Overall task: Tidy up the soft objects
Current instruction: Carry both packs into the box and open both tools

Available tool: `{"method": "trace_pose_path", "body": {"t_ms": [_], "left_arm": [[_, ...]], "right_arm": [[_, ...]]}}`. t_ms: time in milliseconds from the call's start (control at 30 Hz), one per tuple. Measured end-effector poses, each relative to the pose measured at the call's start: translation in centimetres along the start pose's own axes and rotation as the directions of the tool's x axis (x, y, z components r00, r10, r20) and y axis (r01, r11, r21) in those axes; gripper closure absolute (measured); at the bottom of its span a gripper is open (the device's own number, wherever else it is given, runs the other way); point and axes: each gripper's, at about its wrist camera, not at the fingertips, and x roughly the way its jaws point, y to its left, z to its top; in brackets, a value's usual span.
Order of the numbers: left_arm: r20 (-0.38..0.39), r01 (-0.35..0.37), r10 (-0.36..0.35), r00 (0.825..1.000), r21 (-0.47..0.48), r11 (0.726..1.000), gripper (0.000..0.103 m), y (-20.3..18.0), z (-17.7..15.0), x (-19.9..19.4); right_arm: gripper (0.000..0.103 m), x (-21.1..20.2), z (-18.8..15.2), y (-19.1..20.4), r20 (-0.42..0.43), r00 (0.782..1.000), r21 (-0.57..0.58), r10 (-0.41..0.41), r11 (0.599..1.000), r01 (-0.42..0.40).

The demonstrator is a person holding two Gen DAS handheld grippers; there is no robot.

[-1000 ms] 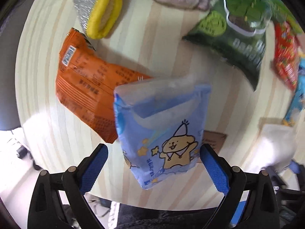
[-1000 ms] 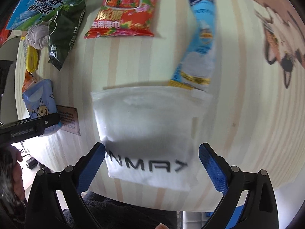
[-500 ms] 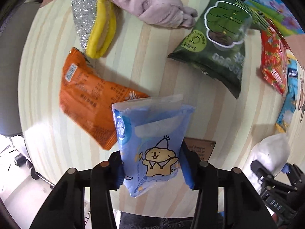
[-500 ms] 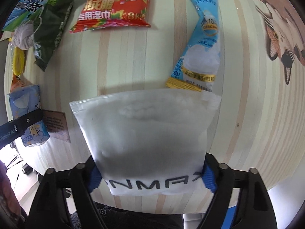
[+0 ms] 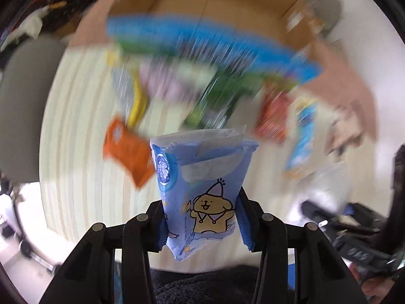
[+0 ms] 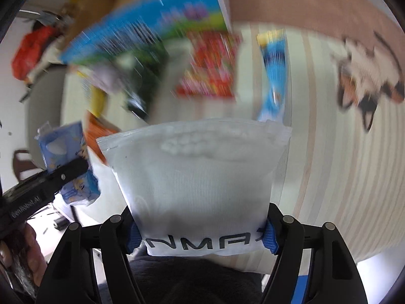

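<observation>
A blue tissue pack (image 5: 202, 172) printed with a cartoon dog hangs above the table, and my left gripper (image 5: 202, 217) is shut on its lower half, blue pads pressing both sides. A white plastic bag of soft filling (image 6: 197, 177) with black lettering sits between the pads of my right gripper (image 6: 201, 235), whose jaws are closing and press on its bottom edge. The right wrist view also shows the blue pack (image 6: 65, 147) at the left, held in the left gripper's black fingers (image 6: 50, 177). In the left wrist view the white bag (image 5: 326, 179) is blurred at the right.
Below lies a pale striped wooden table (image 5: 76, 126) with an orange packet (image 5: 126, 157), a red packet (image 6: 210, 71), a blue stick packet (image 6: 274, 76) and blurred green and yellow items. A cardboard box (image 5: 215, 7) stands behind. A cat figure (image 6: 367, 81) lies at the right.
Both grippers went from wide open to closed on their packs, then rose with them off the table. The table items now look smaller and blurred, and the cardboard box has come into view.
</observation>
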Motion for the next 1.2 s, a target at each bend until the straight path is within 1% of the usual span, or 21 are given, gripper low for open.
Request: {"method": "trace_pose_path", "body": {"t_ms": [33, 100, 133, 167, 233, 267, 300, 367, 433, 467, 600, 667, 700, 733, 833, 967, 1000, 1067, 1167, 1200], "left_arm": [[0.024, 0.026, -0.026, 0.999, 0.02, 0.999, 0.061, -1.2, 1.9, -1.6], [0.057, 0.069, -0.073, 0.996, 0.071, 0.995, 0.061, -3.8, 6.3, -3.5], [0.066, 0.079, -0.085, 0.994, 0.09, 0.993, 0.061, -4.3, 8.4, -4.5], [0.07, 0.082, -0.09, 0.993, 0.105, 0.991, 0.061, -4.5, 9.3, -5.5], [0.083, 0.064, -0.076, 0.994, 0.141, 0.988, 0.061, -5.4, 14.9, -4.9], [0.084, 0.054, -0.067, 0.994, 0.153, 0.987, 0.061, -5.8, 16.1, -5.1], [0.084, 0.036, -0.05, 0.995, 0.164, 0.986, 0.061, -5.9, 19.1, -4.7], [0.055, 0.028, -0.038, 0.998, 0.173, 0.984, 0.061, -5.8, 23.2, -2.8], [0.032, 0.018, -0.023, 0.999, 0.167, 0.986, 0.061, -5.8, 26.5, -0.4], [0.001, 0.019, -0.02, 1.0, 0.173, 0.985, 0.061, -5.7, 28.5, 1.3], [-0.104, 0.034, -0.018, 0.994, 0.155, 0.987, 0.061, -5.2, 33.2, 6.5], [-0.144, 0.049, -0.028, 0.989, 0.145, 0.988, 0.061, -5.0, 34.6, 8.3], [-0.171, 0.055, -0.032, 0.985, 0.132, 0.99, 0.061, -4.8, 35.5, 9.5], [-0.195, 0.069, -0.044, 0.98, 0.127, 0.989, 0.061, -4.7, 36.0, 10.3], [-0.233, 0.073, -0.042, 0.972, 0.126, 0.989, 0.061, -4.7, 37.4, 12.6], [-0.274, 0.086, -0.045, 0.961, 0.139, 0.987, 0.059, -5.5, 37.8, 14.0], [-0.281, 0.076, -0.033, 0.959, 0.146, 0.986, 0.058, -5.6, 37.9, 14.5], [-0.278, 0.043, 0.003, 0.961, 0.162, 0.986, 0.057, -5.7, 38.1, 15.1], [-0.29, 0.04, 0.005, 0.957, 0.149, 0.988, 0.056, -5.5, 38.1, 15.3], [-0.289, 0.041, 0.003, 0.957, 0.145, 0.989, 0.054, -5.4, 38.0, 15.2]], "right_arm": [[0.028, -2.0, 1.2, 0.7, 0.026, 1.0, -0.005, 0.016, 1.0, -0.016], [0.028, -5.8, 3.7, 1.7, 0.085, 0.996, -0.013, 0.036, 0.999, -0.035], [0.028, -6.8, 4.6, 3.0, 0.115, 0.993, -0.018, 0.04, 0.999, -0.039], [0.028, -7.5, 6.1, 4.0, 0.141, 0.989, -0.015, 0.043, 0.999, -0.041], [0.028, -8.6, 9.8, 6.2, 0.19, 0.981, 0.001, 0.037, 0.999, -0.038], [0.028, -8.9, 12.0, 6.8, 0.212, 0.977, 0.017, 0.023, 0.999, -0.027], [0.028, -8.5, 14.0, 7.7, 0.223, 0.975, 0.026, 0.01, 1.0, -0.016], [0.028, -7.0, 19.6, 9.5, 0.224, 0.974, 0.056, -0.014, 0.998, 0.001], [0.028, -4.5, 24.2, 10.7, 0.199, 0.98, 0.082, -0.032, 0.996, 0.016], [0.028, -3.2, 26.3, 10.9, 0.187, 0.981, 0.093, -0.046, 0.995, 0.029], [0.028, 1.7, 32.7, 11.0, 0.149, 0.982, 0.099, -0.119, 0.99, 0.105], [0.028, 3.7, 35.1, 11.0, 0.132, 0.98, 0.098, -0.149, 0.986, 0.137], [0.028, 4.6, 35.6, 10.7, 0.126, 0.979, 0.098, -0.161, 0.984, 0.149], [0.028, 5.9, 37.0, 10.4, 0.119, 0.978, 0.097, -0.174, 0.982, 0.163], [0.028, 8.0, 39.1, 10.3, 0.095, 0.975, 0.089, -0.201, 0.977, 0.193], [0.027, 10.1, 41.0, 10.0, 0.076, 0.969, 0.078, -0.234, 0.97, 0.228], [0.026, 10.3, 41.2, 9.8, 0.077, 0.972, 0.087, -0.224, 0.972, 0.217], [0.024, 10.8, 41.6, 9.6, 0.063, 0.97, 0.09, -0.236, 0.969, 0.23], [0.018, 11.4, 42.1, 9.3, 0.05, 0.971, 0.091, -0.236, 0.969, 0.231], [0.017, 11.3, 42.0, 9.4, 0.052, 0.969, 0.09, -0.241, 0.968, 0.236]]}}
